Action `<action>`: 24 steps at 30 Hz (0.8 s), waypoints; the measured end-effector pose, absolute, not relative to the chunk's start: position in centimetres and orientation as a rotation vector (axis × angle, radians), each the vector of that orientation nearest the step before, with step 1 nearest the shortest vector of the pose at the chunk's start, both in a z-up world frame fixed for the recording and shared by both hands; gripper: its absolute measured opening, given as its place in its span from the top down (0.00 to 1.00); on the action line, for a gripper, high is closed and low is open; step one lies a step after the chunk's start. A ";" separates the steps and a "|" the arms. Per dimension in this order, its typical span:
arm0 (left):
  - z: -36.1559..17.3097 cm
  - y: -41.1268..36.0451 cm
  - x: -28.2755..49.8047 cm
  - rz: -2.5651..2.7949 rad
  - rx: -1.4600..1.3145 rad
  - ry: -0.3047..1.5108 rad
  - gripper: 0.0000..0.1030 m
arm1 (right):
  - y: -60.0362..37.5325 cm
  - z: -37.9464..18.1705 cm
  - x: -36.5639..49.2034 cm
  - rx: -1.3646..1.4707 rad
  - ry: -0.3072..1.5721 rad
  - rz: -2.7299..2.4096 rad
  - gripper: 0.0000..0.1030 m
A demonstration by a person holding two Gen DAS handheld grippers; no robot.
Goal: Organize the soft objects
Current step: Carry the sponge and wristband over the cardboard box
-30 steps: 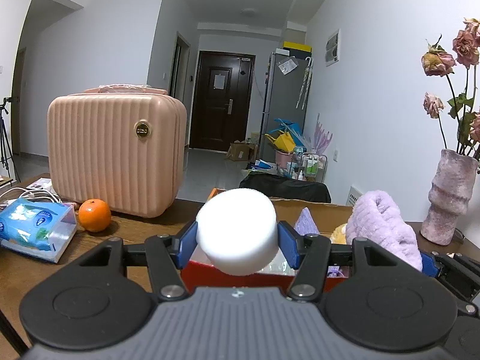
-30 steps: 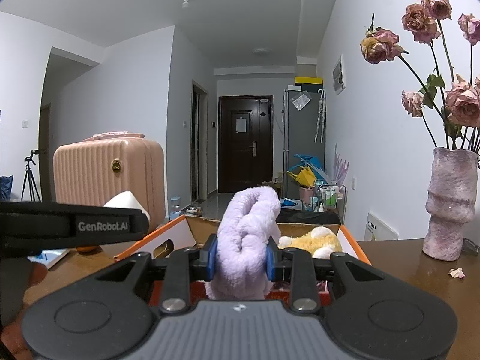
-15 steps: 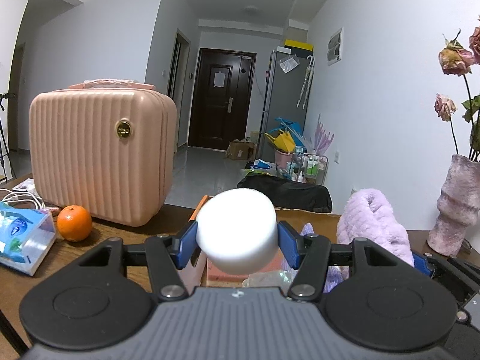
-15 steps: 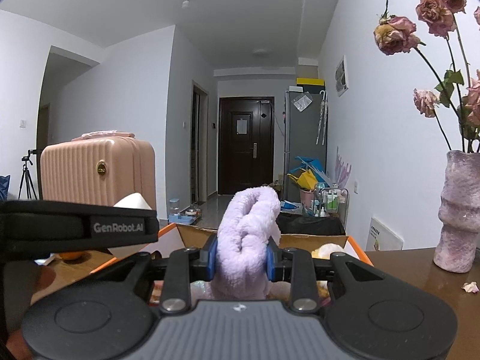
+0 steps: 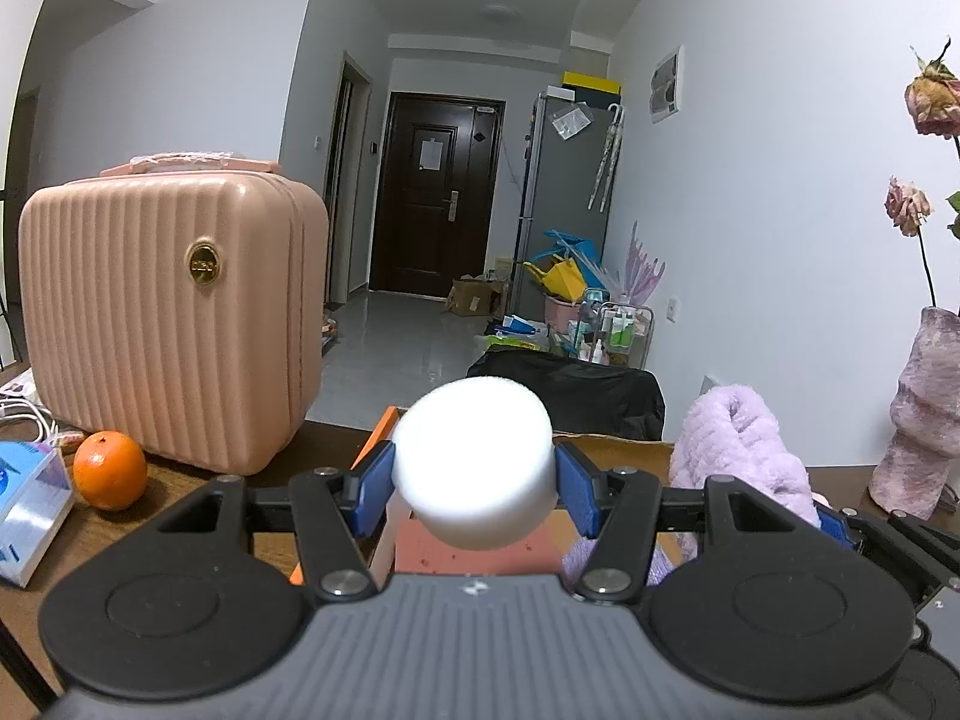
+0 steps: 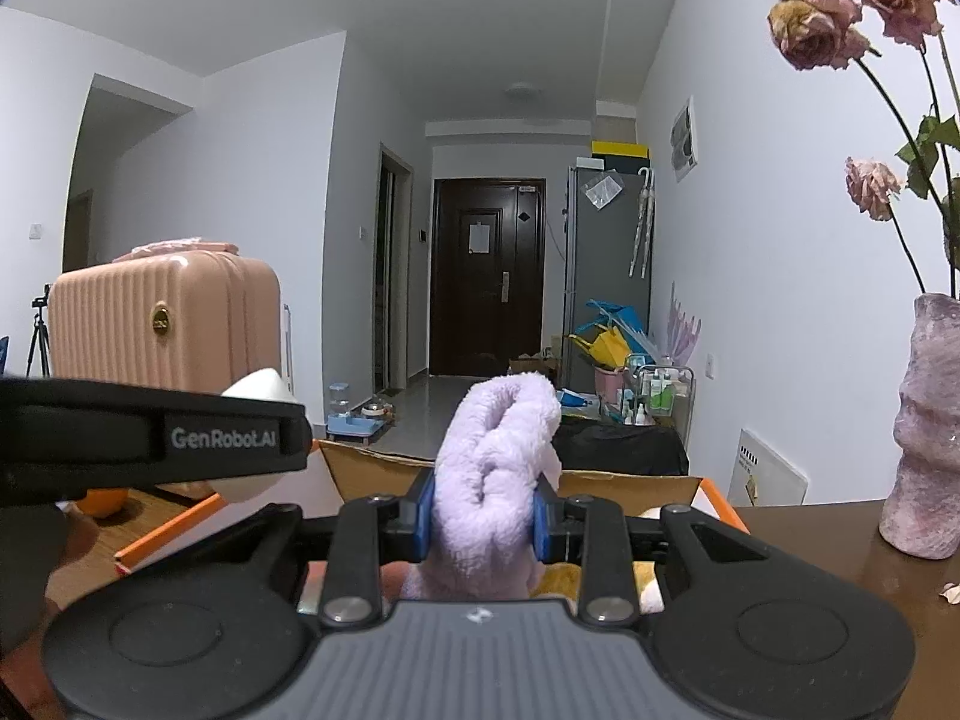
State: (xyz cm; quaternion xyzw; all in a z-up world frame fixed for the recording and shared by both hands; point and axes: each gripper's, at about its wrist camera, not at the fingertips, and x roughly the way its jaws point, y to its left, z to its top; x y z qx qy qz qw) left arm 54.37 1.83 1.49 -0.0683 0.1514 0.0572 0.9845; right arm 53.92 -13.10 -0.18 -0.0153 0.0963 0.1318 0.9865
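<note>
My left gripper [image 5: 473, 483] pinches white foam puck [image 5: 473, 461] | right gripper [image 6: 480, 517] clamps lilac towel [image 6: 492, 468] | cardboard box [image 6: 630, 483] below, perhaps open | suitcase [image 5: 168, 324] at 10 o'clock, vase [image 6: 927, 426] at 3

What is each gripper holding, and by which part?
The left gripper pinches a white foam cylinder across its curved sides; the right gripper squeezes a bunched lilac fluffy towel around its middle.

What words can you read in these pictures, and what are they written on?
"GenRobot.AI": white letters on the side of the left tool, seen from the right wrist camera.
Gold badge on the pink suitcase: has letters, too small to read.
Blue tissue pack: print too blurred to read.
Paper on the dark door: too small to read.
</note>
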 end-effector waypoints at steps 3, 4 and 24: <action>1.3 1.9 55.0 0.113 -0.133 0.307 0.43 | -13.0 -0.3 54.7 -0.040 0.201 0.259 0.71; 1.2 1.9 55.1 0.112 -0.132 0.307 0.43 | -13.1 -0.4 55.0 -0.041 0.205 0.256 0.71; -0.2 2.0 58.3 0.137 -0.098 0.364 0.32 | -13.1 -0.8 57.4 -0.048 0.240 0.222 0.53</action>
